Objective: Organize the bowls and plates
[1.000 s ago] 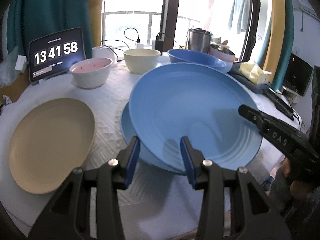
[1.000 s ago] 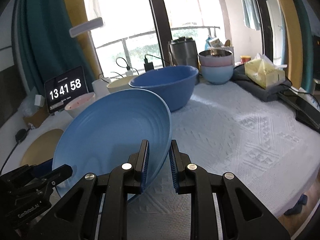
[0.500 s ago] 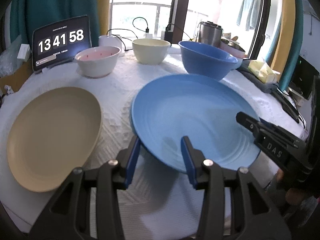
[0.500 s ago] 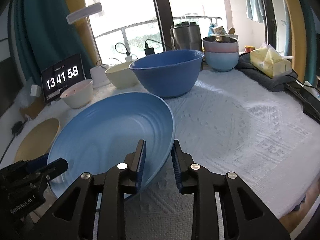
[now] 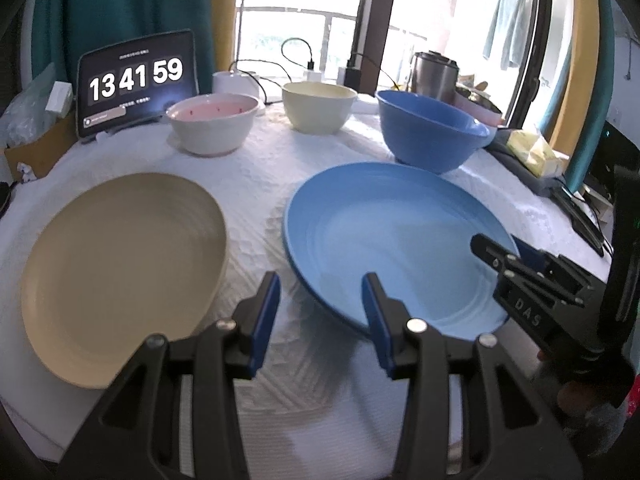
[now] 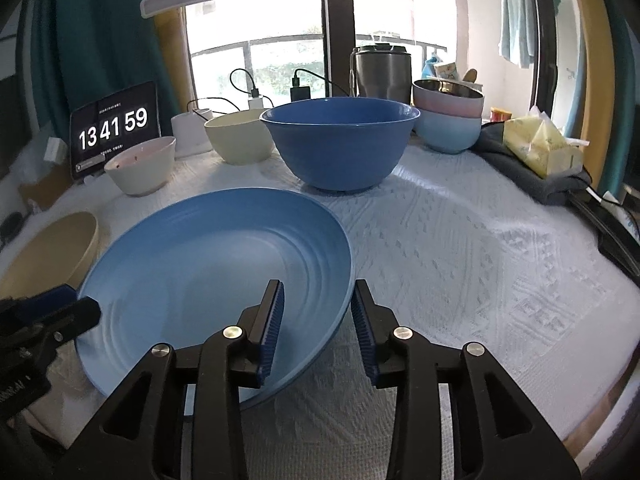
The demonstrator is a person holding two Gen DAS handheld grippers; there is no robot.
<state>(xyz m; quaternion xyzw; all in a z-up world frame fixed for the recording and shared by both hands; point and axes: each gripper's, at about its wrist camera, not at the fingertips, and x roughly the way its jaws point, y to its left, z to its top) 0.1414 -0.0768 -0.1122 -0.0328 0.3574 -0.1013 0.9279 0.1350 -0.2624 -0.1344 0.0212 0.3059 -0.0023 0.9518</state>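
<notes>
Right gripper [image 6: 316, 320] just opening, plate rim between jaws, loose. Left gripper [image 5: 320, 312] half open, empty. Blue plate [image 6: 208, 264] near table [image 6: 460, 260] front edge; bump could slide it off.

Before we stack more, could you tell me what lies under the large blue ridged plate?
Only the white textured tablecloth shows around the large blue ridged plate. Its underside is covered, so a second plate beneath cannot be ruled out.

A tablet clock [image 5: 136, 84] stands at the back left of the white-clothed surface [image 6: 460, 240], near a steel canister [image 6: 382, 70], chargers and a yellow packet [image 6: 540, 148].
</notes>
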